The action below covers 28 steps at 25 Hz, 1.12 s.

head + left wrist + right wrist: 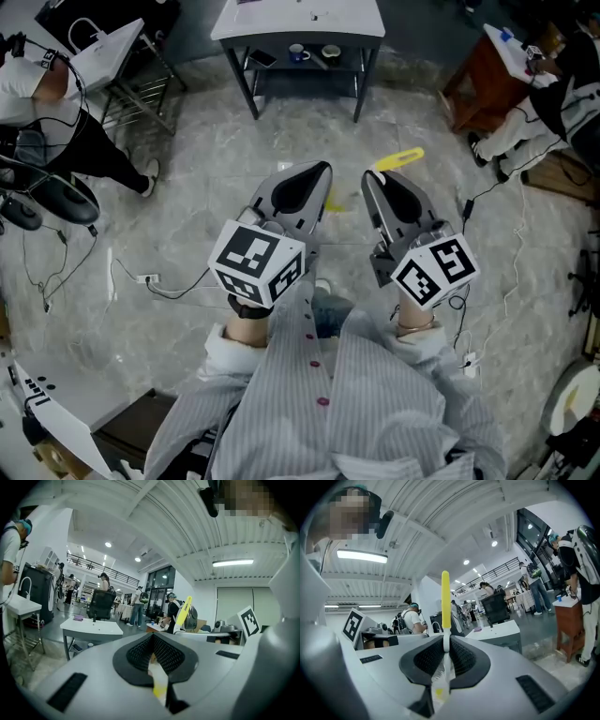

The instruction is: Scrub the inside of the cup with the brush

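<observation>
My right gripper (377,180) is shut on a brush whose yellow handle (397,158) sticks out ahead of the jaws. In the right gripper view that handle (446,601) stands straight up from the closed pads, and white bristles show low in the gap. My left gripper (319,172) is shut beside it, with no object sticking out of it. A pale strip shows in its gap in the left gripper view, and what it is I cannot tell. Both grippers hang over bare floor. Two cups (299,52) sit far ahead on the lower shelf of a white table (356,23).
Cables and a power strip (145,279) trail over the marbled floor at left. A person (66,141) and a wire rack (141,94) are at far left. At far right are a brown cabinet (487,80) and another person (544,112). My striped sleeves fill the bottom.
</observation>
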Motion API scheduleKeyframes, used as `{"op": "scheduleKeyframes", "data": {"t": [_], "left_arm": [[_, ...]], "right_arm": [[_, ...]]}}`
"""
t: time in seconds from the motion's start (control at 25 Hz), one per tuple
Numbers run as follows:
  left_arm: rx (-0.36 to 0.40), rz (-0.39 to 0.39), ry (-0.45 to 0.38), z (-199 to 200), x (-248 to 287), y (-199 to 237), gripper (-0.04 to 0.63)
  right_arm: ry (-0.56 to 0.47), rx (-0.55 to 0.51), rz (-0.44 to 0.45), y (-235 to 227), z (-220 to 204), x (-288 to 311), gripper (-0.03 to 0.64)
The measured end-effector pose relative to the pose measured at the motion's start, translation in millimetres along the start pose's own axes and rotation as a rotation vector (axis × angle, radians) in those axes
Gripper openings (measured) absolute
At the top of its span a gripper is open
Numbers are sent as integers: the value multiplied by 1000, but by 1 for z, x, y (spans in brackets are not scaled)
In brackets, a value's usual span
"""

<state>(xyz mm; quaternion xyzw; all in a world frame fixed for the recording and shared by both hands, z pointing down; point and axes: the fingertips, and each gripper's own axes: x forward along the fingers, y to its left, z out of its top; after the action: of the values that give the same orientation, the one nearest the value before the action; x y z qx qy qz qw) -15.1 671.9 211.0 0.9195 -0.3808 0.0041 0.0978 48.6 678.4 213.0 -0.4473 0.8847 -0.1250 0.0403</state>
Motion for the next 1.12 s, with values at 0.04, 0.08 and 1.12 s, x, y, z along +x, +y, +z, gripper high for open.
{"op": "scheduleKeyframes", "data": {"t": [0.04,0.08,1.12], "left_arm": [[-1,0,0,0,3,5,9],[-2,-1,-1,0,7,10,9],[40,-37,4,58,165,249,9]], "right_arm": [[1,2,0,-2,-1,6,58],[3,4,0,-5,-2,12,58],[-3,15,-71,-126,34,266,58]]}}
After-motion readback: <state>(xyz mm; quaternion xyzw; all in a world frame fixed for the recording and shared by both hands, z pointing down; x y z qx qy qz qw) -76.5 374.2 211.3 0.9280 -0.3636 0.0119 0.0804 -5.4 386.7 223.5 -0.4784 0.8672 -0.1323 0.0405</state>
